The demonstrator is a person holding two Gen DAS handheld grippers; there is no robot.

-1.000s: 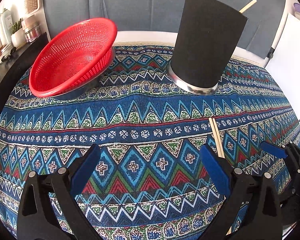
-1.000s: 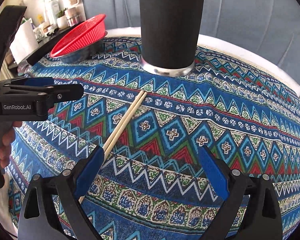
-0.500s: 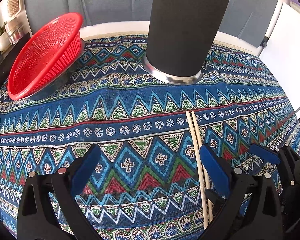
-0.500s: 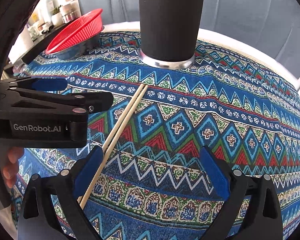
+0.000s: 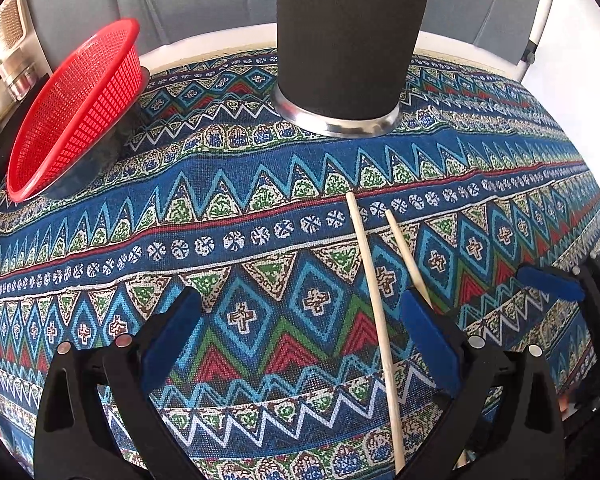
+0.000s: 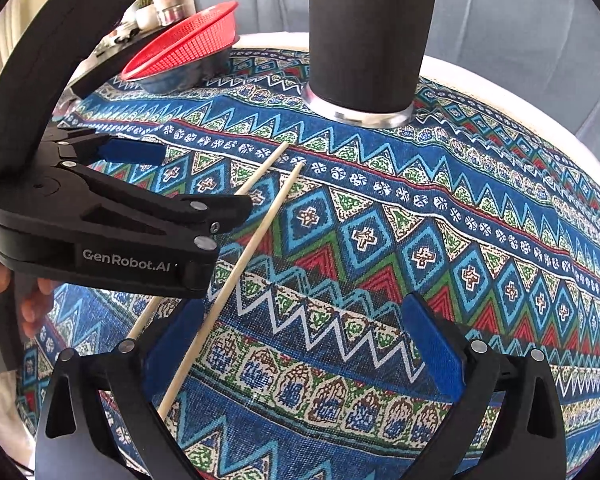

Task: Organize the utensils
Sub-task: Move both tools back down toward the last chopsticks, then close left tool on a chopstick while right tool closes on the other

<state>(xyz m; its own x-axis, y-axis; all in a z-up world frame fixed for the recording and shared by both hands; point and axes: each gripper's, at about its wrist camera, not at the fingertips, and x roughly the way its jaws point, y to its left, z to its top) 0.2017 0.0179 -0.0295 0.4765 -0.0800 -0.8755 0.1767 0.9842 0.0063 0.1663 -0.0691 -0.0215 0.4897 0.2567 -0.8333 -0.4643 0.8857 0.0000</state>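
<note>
**Chopsticks on cloth, both sets of jaws wide**

Landmark: the black holder (image 5: 346, 36), upright on a steel base at the far side of the counter (image 5: 236, 36), which is covered by a patterned cloth (image 5: 220, 184).

Two wooden chopsticks (image 5: 374, 292) lie flat on the cloth in front of the holder, tips toward it, splayed slightly apart at that end.

Left gripper (image 5: 300, 332): jaws wide, holding nothing. One chopstick lies inside the gap, close to the right-side pad; the other passes under or behind that pad, and contact cannot be confirmed from this angle.

Right gripper (image 6: 300, 344): jaws wide, holding nothing. One chopstick crosses just inside its left-side pad; the second lies further left, partly hidden beneath the left gripper's body. A hand (image 6: 24, 300) shows at the left edge, behind that body.

A red mesh basket (image 5: 76, 108) rests tilted, left of the holder.
</note>
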